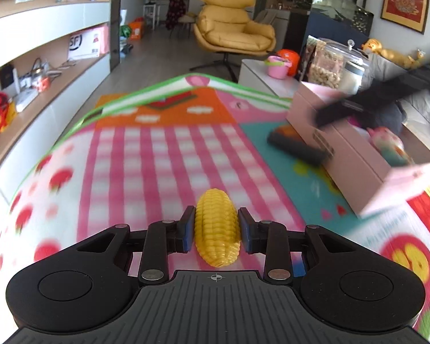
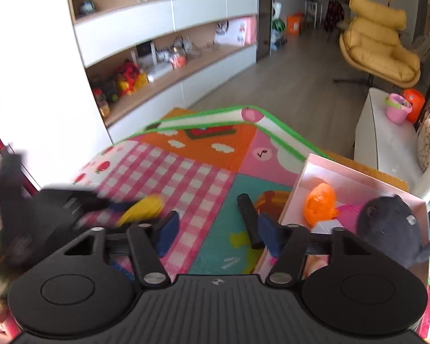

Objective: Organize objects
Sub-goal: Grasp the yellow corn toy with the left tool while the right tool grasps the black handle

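Left gripper [image 1: 216, 230]: blue pads closed on a yellow toy corn cob [image 1: 217, 230], one pad on each flank, cob lengthwise between them, held above the pink-checked part of the play mat [image 1: 157, 154]. In the right wrist view the same gripper and cob show as a blur at the left.

Right gripper [image 2: 218, 233]: jaws part open, nothing between the pads; no earlier picture to compare. It hangs over the mat's teal panel.

Black cylinder [image 2: 249, 218] lies on the teal panel, just beside the pink box [image 2: 324, 163]; the right pad overlaps it in view, contact unclear.

Box is open-topped, at the mat's right side. Inside: orange toy [image 2: 319, 203], dark grey plush [image 2: 387, 223], a pink item between them, partly hidden.

Beyond: yellow armchair [image 1: 229, 25], wall shelves [image 1: 43, 66], pink toy pot [image 1: 278, 67] on a white cabinet.
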Tool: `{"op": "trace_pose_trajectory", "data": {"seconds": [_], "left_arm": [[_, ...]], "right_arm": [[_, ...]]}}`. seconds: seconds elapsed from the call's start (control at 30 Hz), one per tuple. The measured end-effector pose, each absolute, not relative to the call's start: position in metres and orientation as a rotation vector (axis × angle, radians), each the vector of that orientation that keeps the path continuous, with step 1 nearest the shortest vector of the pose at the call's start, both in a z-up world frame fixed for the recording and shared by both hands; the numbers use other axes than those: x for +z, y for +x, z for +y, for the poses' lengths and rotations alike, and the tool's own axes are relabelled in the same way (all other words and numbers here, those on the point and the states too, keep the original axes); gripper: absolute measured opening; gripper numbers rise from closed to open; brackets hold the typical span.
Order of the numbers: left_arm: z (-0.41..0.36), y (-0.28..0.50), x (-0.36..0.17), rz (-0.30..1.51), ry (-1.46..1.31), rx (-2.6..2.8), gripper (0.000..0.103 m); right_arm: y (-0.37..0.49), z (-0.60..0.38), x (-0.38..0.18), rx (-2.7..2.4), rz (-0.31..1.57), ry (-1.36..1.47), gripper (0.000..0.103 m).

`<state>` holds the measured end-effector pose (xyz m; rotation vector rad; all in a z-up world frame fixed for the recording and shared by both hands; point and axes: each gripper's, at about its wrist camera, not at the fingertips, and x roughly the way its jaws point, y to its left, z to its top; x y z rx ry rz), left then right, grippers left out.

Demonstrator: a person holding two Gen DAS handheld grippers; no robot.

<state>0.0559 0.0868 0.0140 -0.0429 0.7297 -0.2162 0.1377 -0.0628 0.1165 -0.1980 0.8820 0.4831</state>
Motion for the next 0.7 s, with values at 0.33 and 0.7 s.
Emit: {"op": "trace_pose_trajectory", "data": {"seconds": [0.33,0.7], "left_arm": [[0.096,0.012,0.009,0.663,-0.093,-0.225,0.035],[0.104,0.011,0.007,0.647,-0.141,-0.24,0.035]], "right_arm": [[0.212,-0.003,0.057,0.261,1.046,-0.294,0.039],[0.192,0.01,0.057,0.32,1.069,-0.407,0.04]]}}
